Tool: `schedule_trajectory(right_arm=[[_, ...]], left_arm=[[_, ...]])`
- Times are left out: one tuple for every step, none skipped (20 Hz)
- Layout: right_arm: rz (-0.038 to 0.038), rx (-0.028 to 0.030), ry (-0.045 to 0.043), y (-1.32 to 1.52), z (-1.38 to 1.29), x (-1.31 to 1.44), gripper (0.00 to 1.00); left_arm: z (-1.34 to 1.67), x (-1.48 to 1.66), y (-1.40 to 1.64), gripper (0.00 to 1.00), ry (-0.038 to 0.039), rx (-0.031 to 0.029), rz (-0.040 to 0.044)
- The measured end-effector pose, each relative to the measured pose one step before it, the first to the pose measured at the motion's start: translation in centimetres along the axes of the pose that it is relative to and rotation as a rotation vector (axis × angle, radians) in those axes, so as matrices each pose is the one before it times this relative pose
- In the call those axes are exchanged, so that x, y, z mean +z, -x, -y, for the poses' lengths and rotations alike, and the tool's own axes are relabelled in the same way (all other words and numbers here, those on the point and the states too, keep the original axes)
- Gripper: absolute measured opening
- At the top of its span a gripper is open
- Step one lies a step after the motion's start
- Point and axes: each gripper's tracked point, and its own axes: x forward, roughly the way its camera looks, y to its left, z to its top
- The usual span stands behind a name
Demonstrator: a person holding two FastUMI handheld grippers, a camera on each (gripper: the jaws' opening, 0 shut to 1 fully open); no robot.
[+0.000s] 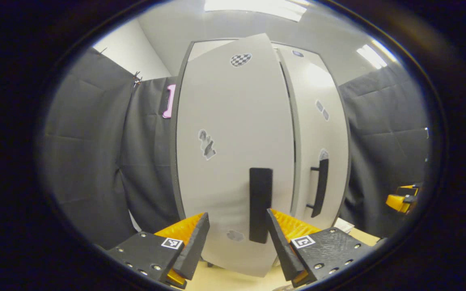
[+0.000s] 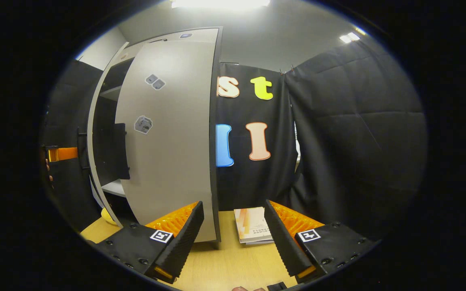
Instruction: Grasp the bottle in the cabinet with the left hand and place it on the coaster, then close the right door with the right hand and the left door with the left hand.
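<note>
Left gripper view: the left gripper (image 1: 237, 242) is seen at the bottom with its fingers spread apart and nothing held between them. Just behind it stands the light grey left door (image 1: 233, 153) of the tall cabinet, with its flat black handle (image 1: 260, 204) between the two fingers, though contact cannot be judged. Farther right the grey right door (image 1: 318, 133) is seen closed, with its own black bar handle (image 1: 321, 186). At the far right edge the other gripper (image 1: 403, 199) is visible. In the right gripper view, the right gripper (image 2: 233, 238) is also released, above the pale wooden table (image 2: 225, 266). A thin booklet (image 2: 253, 224) is lying beyond it. The bottle and coaster cannot be made out.
</note>
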Motion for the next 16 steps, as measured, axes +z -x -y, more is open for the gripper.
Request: schedule_trajectory(right_arm=[[-0.00353, 0.00509, -0.00822, 0.141, -0.045, -0.134, 0.96], [0.00169, 0.00648, -0.01045, 0.102, -0.105, -0.018, 0.96], [0.01765, 0.009, -0.01375, -0.011, -0.311, 0.55, 0.96], [0.02579, 0.00644, -0.00946, -0.14, -0.199, 0.491, 0.92], [0.0049, 0.00372, -0.00194, -0.161, -0.319, 0.356, 0.96], [0.00397, 0.0083, 0.00309, -0.136, -0.45, 0.231, 0.96], [0.00741, 0.00429, 0.00293, -0.212, -0.446, 0.357, 0.96], [-0.00648, -0.00652, 0.00827, -0.204, -0.251, -0.034, 0.92], [-0.01457, 0.00349, 0.00956, 0.033, -0.453, -0.405, 0.92], [-0.01031, 0.01625, 0.00436, 0.044, -0.807, -0.196, 0.96], [0.00083, 0.02039, -0.00003, 0.109, -0.993, 0.066, 0.96], [0.00437, 0.01351, 0.00136, 0.249, -0.606, 0.143, 0.96], [0.00236, 0.00914, 0.00243, 0.425, -0.534, -0.108, 0.96], [0.00073, 0.00851, -0.00074, 0.267, -0.524, -0.057, 0.96], [0.00028, 0.00821, -0.00615, 0.226, -0.554, -0.164, 0.96], [-0.00098, 0.00862, -0.01058, 0.059, -0.441, -0.1, 0.92]], left_arm=[[0.065, 0.262, 1.036, 0.88, 0.00752, -0.00814, 0.01532], [-0.135, 0.364, 1.134, 0.88, 0.00744, -0.00076, 0.01442], [-0.074, 0.325, 1.301, 0.88, 0.01132, -0.0048, 0.01209], [-0.045, 0.293, 1.075, 0.89, 0.01343, -0.00192, 0.0079], [-0.332, 0.128, 1.193, 0.89, 0.00956, 0.00559, 0.00146], [-0.571, 0.17, 1.056, 0.89, 0.00422, 0.00623, 0.00353], [-0.374, 0.024, 0.885, 0.89, 0.00432, -0.00288, 0.00697], [-0.396, 0.062, 0.854, 0.88, 0.00601, -0.00294, 0.00339], [-0.628, -0.169, 0.975, 0.88, 0.00539, 0.00551, -0.0033], [-0.699, -0.258, 0.795, 0.88, 0.00681, 0.00955, -0.0008], [-0.488, -0.128, 0.79, 0.88, 0.0124, 0.00094, 0.00465], [-0.303, 0.133, 0.785, 0.89, 0.01907, -0.00413, 0.00879], [-0.275, 0.214, 0.678, 0.89, 0.01813, -0.00214, 0.0111], [-0.386, 0.515, 0.621, 0.89, 0.00641, 0.00139, 0.01528], [-0.442, 0.296, 0.28, 0.88, -0.00697, 0.00575, 0.01397], [-0.365, 0.192, 0.368, 0.88, -0.01484, 0.00655, 0.00667]])
